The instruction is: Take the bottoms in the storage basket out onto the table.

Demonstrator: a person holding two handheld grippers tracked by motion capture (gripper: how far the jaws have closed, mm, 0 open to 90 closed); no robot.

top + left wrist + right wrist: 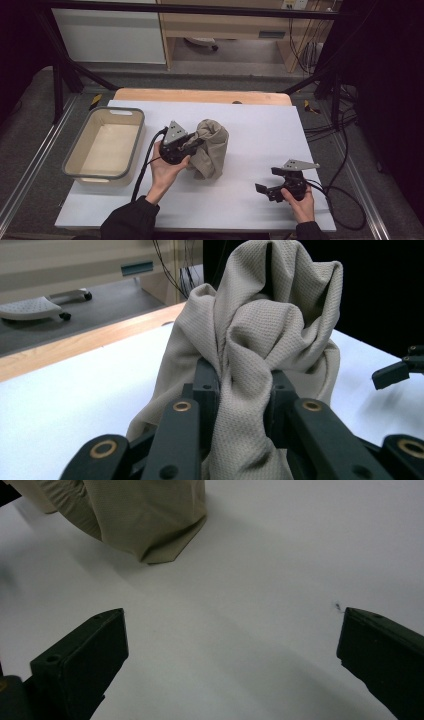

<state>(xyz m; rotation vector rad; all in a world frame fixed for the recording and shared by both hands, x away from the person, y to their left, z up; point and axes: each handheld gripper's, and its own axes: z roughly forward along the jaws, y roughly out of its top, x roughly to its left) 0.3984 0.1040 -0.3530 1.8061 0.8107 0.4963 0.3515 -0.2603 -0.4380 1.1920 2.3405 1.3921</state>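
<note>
A beige cloth is pinched in the left claw, whose jaws are pressed together on a bunched fold of the fabric. In the left claw's own view, the fold is seen squeezed between the two black jaws, with the rest of the cloth rising in soft crumpled peaks just beyond them. The lower edge of the cloth is rested on the white surface, directly ahead of the left claw. The right claw is held well apart from the cloth, low over the surface, with its jaws spread wide and nothing between them; a corner of the cloth is seen ahead of it. A shallow grey-rimmed tub is placed on the far side of the left claw from the cloth. The cloth is judged light, limp and loosely woven, likely to sag and unfold when lifted. A gathered fold or a free corner is judged the best place for a grip.
</note>
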